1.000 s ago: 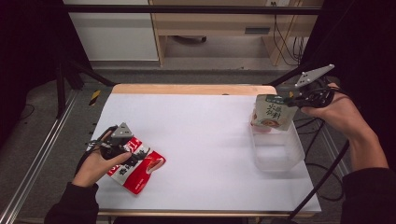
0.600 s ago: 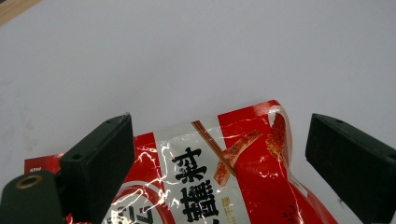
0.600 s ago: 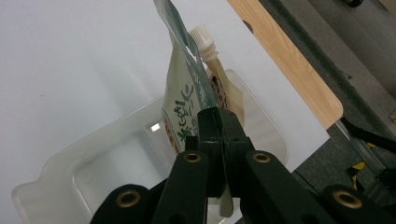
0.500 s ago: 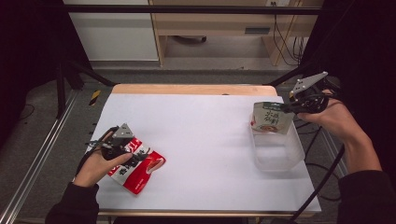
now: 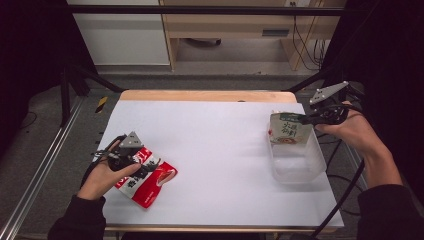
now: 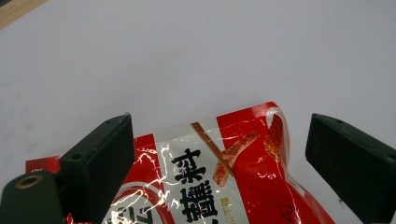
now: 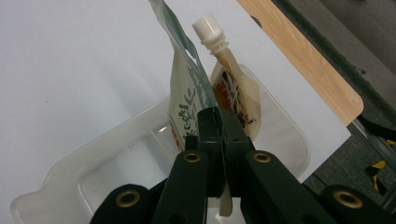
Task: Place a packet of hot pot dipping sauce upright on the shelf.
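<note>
The right gripper [image 7: 215, 122] is clamped on the edge of a cream spouted drink pouch [image 7: 229, 86], which hangs ahead of its fingers over a clear plastic tray [image 7: 60, 179]. The left gripper [image 6: 219, 154] stands with fingers apart, a red-and-white foil snack bag [image 6: 224, 177] lying between them on the white table [image 6: 196, 51].
</note>
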A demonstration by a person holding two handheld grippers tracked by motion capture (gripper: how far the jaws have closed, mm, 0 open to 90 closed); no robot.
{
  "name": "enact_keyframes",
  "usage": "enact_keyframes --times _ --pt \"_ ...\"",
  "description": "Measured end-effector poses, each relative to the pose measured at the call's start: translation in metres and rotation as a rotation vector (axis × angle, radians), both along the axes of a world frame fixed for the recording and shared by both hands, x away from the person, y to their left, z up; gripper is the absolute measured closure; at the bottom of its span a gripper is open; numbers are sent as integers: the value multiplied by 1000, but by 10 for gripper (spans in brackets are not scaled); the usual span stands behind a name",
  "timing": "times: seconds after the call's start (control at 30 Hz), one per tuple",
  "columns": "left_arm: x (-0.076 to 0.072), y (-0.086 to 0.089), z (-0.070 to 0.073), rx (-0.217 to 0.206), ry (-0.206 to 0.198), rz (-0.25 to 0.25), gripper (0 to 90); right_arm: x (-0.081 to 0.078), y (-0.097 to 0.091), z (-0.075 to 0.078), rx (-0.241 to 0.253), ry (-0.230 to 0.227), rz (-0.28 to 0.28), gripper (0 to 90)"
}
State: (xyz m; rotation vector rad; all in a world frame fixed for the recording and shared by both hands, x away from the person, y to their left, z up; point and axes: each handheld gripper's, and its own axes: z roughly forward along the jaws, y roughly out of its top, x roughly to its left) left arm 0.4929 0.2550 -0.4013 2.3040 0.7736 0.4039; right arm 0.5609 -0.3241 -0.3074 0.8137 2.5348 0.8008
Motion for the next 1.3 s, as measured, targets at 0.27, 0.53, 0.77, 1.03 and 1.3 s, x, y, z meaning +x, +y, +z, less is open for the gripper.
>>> enact_keyframes --times 0.27,0.53,0.77,1.03,1.3 --pt "0 1 2 -9 -6 3 85 1 -6 -6 -10 20 -10 897" --pt "0 1 2 -8 -4 2 85 0 0 -8 -3 32 20 900" --pt "0 0 2 -6 -3 -1 85 0 -4 -9 18 48 15 895" --pt "0 0 1 -7 0 2 85 7 -11 -16 7 10 -89 822" --pt "0 1 1 -6 0 3 85 8 -16 -20 16 6 -162 711"
